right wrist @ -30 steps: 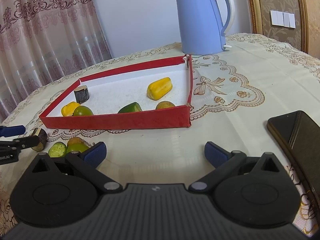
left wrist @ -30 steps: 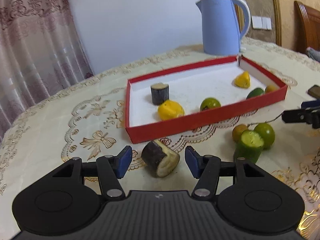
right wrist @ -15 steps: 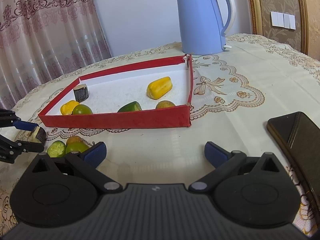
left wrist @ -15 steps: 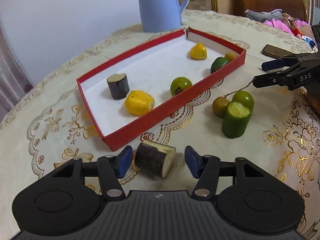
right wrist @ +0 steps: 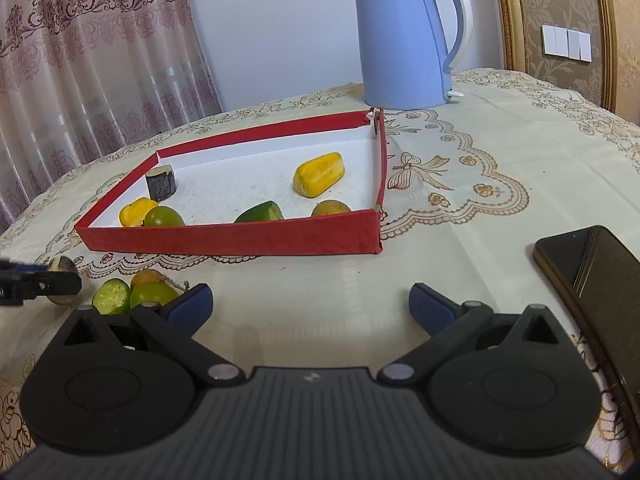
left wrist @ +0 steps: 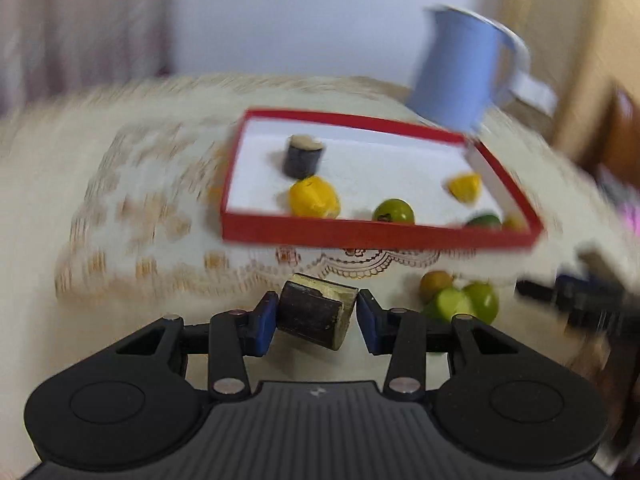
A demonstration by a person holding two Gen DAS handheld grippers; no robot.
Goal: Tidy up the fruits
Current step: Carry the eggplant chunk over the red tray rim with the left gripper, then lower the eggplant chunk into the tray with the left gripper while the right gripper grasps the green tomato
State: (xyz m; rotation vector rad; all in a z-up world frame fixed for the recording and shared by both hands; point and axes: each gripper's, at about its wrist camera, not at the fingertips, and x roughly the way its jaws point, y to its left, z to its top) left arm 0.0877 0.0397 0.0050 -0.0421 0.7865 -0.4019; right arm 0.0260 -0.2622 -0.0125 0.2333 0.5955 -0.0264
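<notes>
A dark cut piece (left wrist: pixel 316 316) with a pale end lies between the blue pads of my left gripper (left wrist: pixel 320 316). Its jaws are closing and both pads touch the piece's ends. The right wrist view shows that same piece (right wrist: pixel 60 266) in the left gripper (right wrist: pixel 44 282) at the far left. The red tray (right wrist: pixel 232 238) holds another dark piece (right wrist: pixel 161 184), yellow pieces (right wrist: pixel 319 174), a green fruit (right wrist: pixel 164 217) and a green wedge (right wrist: pixel 260 213). Beside the tray lie a cut green piece (right wrist: pixel 111 296), a green fruit (right wrist: pixel 154 294) and a brown fruit (right wrist: pixel 147 278). My right gripper (right wrist: pixel 310 306) is open over bare cloth.
A blue kettle (right wrist: pixel 404 40) stands behind the tray's far corner. A dark phone (right wrist: pixel 588 264) lies on the embroidered tablecloth at the right. Curtains hang behind the table on the left. The left wrist view is blurred by motion.
The left gripper's pads have closed in on the dark piece. Its view has rolled, so the tray now tilts the other way. The right gripper has not moved.
</notes>
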